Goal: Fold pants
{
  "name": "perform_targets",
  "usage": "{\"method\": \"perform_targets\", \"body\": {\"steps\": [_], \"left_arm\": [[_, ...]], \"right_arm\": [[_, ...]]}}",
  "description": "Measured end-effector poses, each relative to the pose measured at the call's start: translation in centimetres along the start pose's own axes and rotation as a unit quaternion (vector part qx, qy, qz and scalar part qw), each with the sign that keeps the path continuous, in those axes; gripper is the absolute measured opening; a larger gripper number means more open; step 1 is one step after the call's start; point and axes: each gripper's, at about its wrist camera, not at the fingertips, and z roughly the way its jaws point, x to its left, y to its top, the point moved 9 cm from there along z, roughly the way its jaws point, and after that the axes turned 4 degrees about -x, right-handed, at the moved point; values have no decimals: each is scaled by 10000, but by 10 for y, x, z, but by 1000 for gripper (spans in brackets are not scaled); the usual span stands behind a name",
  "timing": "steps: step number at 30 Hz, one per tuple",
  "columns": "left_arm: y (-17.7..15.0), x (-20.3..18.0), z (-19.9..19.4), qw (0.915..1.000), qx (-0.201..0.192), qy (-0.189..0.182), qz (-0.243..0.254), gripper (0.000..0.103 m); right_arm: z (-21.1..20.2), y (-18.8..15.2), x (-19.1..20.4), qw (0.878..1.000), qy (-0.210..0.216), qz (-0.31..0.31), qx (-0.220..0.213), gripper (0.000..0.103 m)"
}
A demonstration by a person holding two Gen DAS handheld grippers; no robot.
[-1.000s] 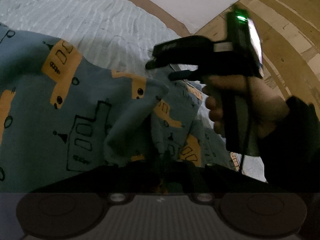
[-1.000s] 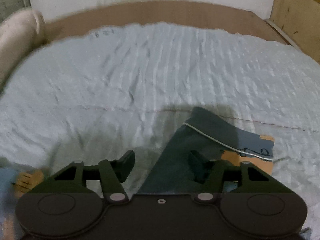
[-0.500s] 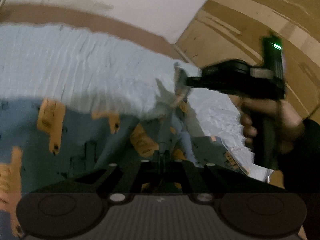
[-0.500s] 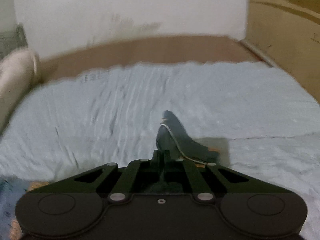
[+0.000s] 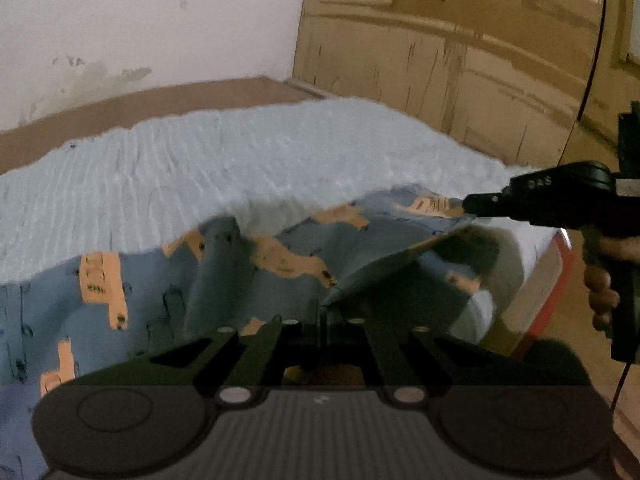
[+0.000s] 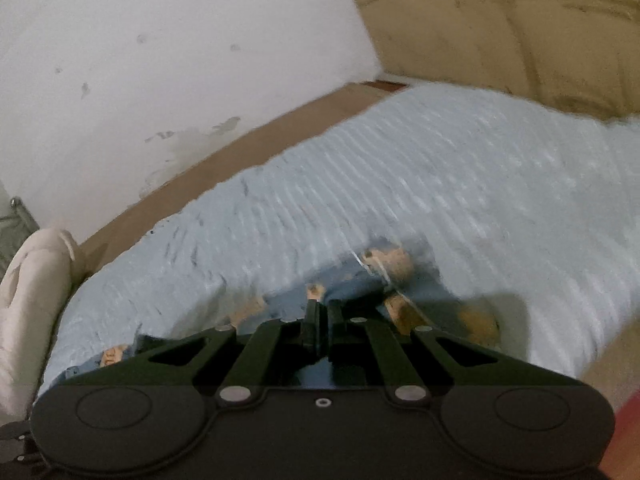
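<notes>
Pinching one edge apiece, left gripper (image 5: 322,316) and right gripper (image 6: 322,316) clamp the pants (image 5: 180,280), lifted off the bed (image 5: 240,168) toward twelve o'clock (likely for folding over).

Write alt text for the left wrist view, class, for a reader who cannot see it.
The shut left gripper pinches an edge of blue cotton pants with orange vehicle prints, lifted above a pale blue ribbed bedspread. At right, the black right gripper, held in a hand, grips another edge of them.
</notes>
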Motion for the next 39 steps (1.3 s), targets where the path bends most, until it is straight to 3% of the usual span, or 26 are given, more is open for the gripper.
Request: {"method": "perform_targets", "body": {"steps": [4, 8, 13, 16, 19, 25, 35, 39], "left_arm": [[-9, -2, 2, 9999, 85, 100, 72, 1], [-12, 2, 4, 9998, 163, 146, -1, 1], [-13, 3, 4, 9997, 168, 199, -19, 1], [-11, 0, 3, 9996, 143, 246, 45, 1], [-5, -4, -1, 9995, 21, 285, 112, 1], [2, -20, -6, 9991, -111, 145, 370, 1], [-20, -27, 14, 9981, 363, 81, 484, 2], [-22, -26, 12, 9985, 351, 7, 409, 10]], "right_arm": [[-1, -24, -9, 9996, 57, 262, 104, 4], [-2, -30, -18, 9984, 191, 528, 109, 28], [6, -21, -36, 9939, 362, 1042, 30, 38], [13, -11, -45, 9909, 305, 1310, -44, 36], [18, 0, -50, 9921, 164, 1239, -131, 6], [-3, 23, -44, 9967, -12, 528, -611, 6], [3, -16, -76, 9967, -458, 621, -237, 6], [0, -18, -75, 9974, -433, 531, -233, 12]]}}
